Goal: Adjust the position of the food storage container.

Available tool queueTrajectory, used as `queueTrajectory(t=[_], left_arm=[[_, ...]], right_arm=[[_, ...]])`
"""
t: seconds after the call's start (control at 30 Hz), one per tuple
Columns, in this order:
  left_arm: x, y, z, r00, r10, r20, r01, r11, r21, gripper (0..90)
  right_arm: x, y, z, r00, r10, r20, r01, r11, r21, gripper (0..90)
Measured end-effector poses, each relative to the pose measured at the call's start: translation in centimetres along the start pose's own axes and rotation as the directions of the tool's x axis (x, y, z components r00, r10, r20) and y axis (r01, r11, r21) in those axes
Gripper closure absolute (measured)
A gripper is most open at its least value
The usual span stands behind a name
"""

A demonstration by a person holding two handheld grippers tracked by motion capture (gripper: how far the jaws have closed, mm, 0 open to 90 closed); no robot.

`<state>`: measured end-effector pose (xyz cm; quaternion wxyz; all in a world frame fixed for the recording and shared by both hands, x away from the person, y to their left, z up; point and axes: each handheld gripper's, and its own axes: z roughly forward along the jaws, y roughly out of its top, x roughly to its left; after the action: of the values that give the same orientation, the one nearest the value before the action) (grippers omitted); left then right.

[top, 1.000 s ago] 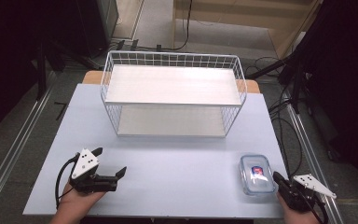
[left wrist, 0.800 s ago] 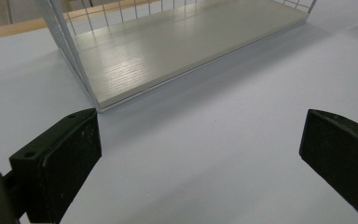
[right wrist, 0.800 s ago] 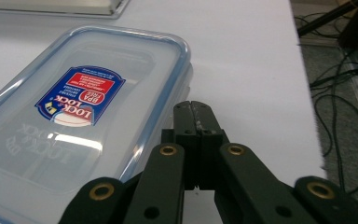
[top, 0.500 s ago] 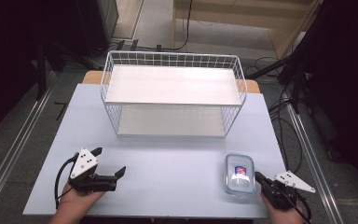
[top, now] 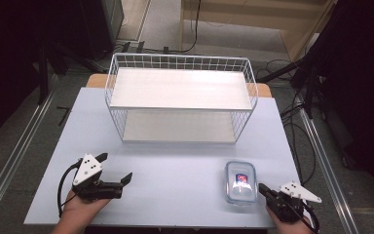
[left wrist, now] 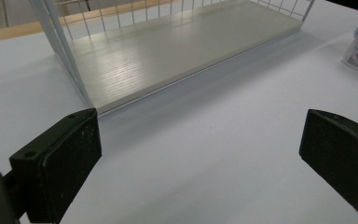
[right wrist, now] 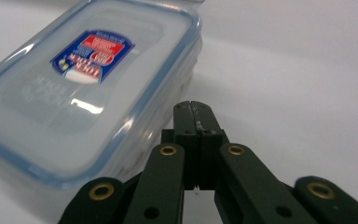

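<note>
- The pale surface (top: pixel 175 170) has a wide bare stretch between the two hands and in front of the wire rack (top: pixel 180 100), which stands toward the far edge.
- The plastic box (top: pixel 241 181) lies near the front right part of the surface, well short of the right edge and apart from the rack.
- The right gripper (top: pixel 264 191) lies just beside the box's near right corner, close to the front edge; whether it touches the box cannot be told. Its jaws are pressed fully together with nothing between them.
- The left gripper (top: pixel 114 168) rests near the front left, jaws spread wide and empty, with open surface ahead of it up to the rack's lower shelf.
- The lid carries a blue and red label (right wrist: pixel 93 51); its print is too blurred to read.
- The box is a clear, rounded rectangle with a blue seal line around the lid, lying flat with the lid on.
</note>
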<state>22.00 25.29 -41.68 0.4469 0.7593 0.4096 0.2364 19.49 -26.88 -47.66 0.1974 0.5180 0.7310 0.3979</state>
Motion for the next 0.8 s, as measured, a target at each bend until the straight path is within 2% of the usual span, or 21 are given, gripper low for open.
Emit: queueTrajectory(t=[0.13,0.2,0.37,0.47,0.63,0.8], left_arm=[[-0.4,0.5,0.5,0.9999,0.010,0.014,-0.009,0.9999,-0.011,0.0],[-0.7,0.8,0.8,0.9996,0.015,0.022,-0.015,0.9998,-0.015,0.0],[-1.0,0.8,1.1,0.9991,0.026,0.033,-0.025,0.9996,-0.009,0.0],[-0.9,0.6,0.6,0.9995,0.027,0.020,-0.026,0.9996,-0.014,0.0],[-0.2,-0.1,-0.5,0.9999,0.006,-0.012,-0.006,1.0000,-0.006,0.0],[0.8,-1.0,-2.1,0.9982,-0.023,-0.055,0.023,0.9996,-0.014,0.0]], right_arm=[[0.3,-0.8,-0.6,0.9999,0.000,-0.015,0.000,1.000,0.028,90.0],[1.0,-1.2,-0.7,0.9994,-0.015,-0.031,0.017,0.998,0.053,90.0],[2.0,-1.2,-0.3,0.9975,-0.051,-0.050,0.055,0.996,0.075,90.0],[2.9,-0.9,0.6,0.9939,-0.087,-0.069,0.093,0.991,0.094,90.0],[4.2,0.1,2.3,0.9869,-0.125,-0.101,0.135,0.986,0.098,90.0],[5.7,1.4,4.2,0.9745,-0.165,-0.152,0.181,0.979,0.096,90.0]])
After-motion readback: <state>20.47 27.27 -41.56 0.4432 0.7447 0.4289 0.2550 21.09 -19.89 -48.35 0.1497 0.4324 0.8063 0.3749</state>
